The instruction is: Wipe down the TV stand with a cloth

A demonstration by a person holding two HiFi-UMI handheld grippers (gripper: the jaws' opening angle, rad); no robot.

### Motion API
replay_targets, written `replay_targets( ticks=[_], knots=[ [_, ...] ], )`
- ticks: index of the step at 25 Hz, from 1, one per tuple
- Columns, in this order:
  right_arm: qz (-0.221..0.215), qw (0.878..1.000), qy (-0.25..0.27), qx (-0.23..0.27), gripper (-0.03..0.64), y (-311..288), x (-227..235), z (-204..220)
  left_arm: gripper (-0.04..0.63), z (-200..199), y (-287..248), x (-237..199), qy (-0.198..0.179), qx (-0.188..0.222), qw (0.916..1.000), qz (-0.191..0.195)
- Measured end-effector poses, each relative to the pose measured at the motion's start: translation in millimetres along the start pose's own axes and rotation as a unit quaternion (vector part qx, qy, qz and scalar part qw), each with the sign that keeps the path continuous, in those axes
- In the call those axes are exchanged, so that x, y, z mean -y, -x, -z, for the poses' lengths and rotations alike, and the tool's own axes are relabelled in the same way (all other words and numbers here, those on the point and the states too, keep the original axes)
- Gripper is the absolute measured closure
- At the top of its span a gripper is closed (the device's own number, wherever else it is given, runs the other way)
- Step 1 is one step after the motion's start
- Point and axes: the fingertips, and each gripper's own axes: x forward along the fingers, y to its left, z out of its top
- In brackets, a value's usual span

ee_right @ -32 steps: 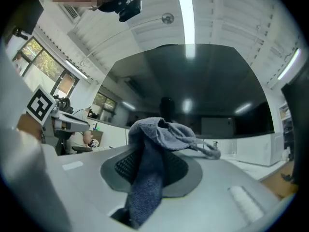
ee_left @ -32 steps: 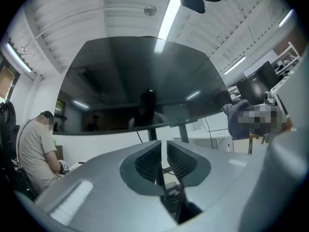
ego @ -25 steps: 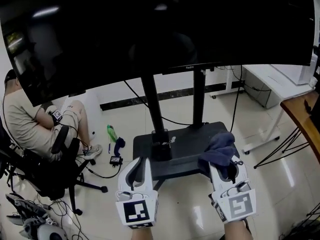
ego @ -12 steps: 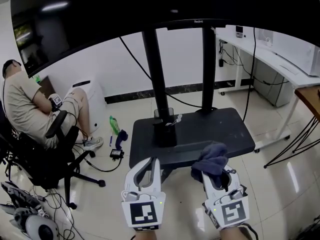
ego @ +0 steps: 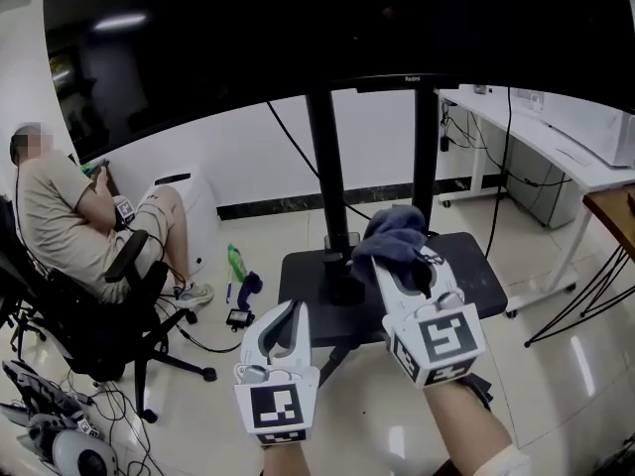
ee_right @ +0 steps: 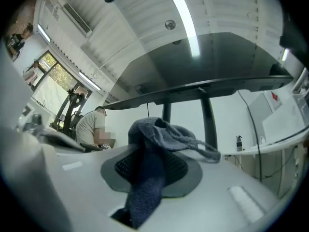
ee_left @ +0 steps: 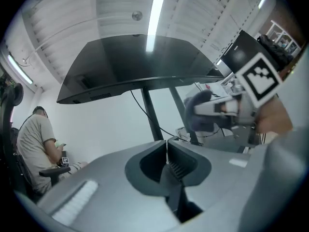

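My right claw [ego: 401, 257] is clamped on the cloth [ego: 393, 230]. In the right gripper view the claw [ee_right: 150, 164] has its jaws pressed onto a dark blue strip of the cloth [ee_right: 161, 135]. The strip runs down between them, and the grey-blue rest is bunched in a loose heap over the tips. From the head view that bundle is raised over the back part of the TV stand [ego: 466, 278], over its flat black base. It sits just beside the right pole [ego: 425, 157] and between it and the left pole [ego: 327, 167]. I cannot tell whether the cloth touches the base or the pole.

My left claw [ego: 285, 312] is lower and nearer to me, by the front left edge of the base. In the left gripper view that claw [ee_left: 167, 152] has its jaws drawn fully together with nothing between them. That view also shows my right claw with the cloth [ee_left: 197, 111] off to the right, apart from the left one.

The big dark screen [ego: 298, 38] fills the top of the head view above both poles. A black cable [ego: 298, 157] hangs from it down behind the left pole.

On the left a person [ego: 60, 216] sits in a black chair [ego: 94, 330]. A green bottle [ego: 234, 263] lies on the pale tiled floor [ego: 556, 365] between that chair and the stand. A white surface [ego: 556, 147] runs along the wall on the right.
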Motion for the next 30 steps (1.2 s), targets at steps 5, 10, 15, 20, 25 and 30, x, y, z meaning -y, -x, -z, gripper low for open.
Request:
replay_targets(
  ticks=[5, 10, 15, 20, 25, 30],
  knots=[
    [-0.002, 0.998, 0.020, -0.057, 0.523, -101.4, -3.2, -0.9, 0.449, 10.3, 3.3, -32.7, -0.014, 0.012, 0.9997, -0.017],
    [0.009, 0.995, 0.041, -0.092, 0.523, -174.9, 7.2, 8.2, 0.449, 33.2, 7.2, -61.0, 0.000, -0.008, 0.9996, -0.027],
    [-0.022, 0.980, 0.054, -0.189, 0.523, -199.2, 4.7, 61.1, 0.449, 19.9, 10.8, -53.6, 0.011, 0.006, 0.9999, -0.010],
    [-0.045, 0.957, 0.041, -0.284, 0.523, -178.2, -1.8, 132.5, 0.449, 20.2, 9.1, -51.0, 0.003, -0.006, 1.0000, -0.001],
    [-0.029, 0.971, 0.041, -0.234, 0.522, -160.1, 6.3, 96.2, 0.449, 16.6, 11.1, -46.4, 0.010, -0.002, 0.9999, 0.006],
    [0.033, 0.996, 0.029, -0.073, 0.522, -58.2, 52.7, 4.6, 0.449, 1.0, 13.8, -28.1, 0.015, 0.026, 0.9995, 0.014]
  ],
)
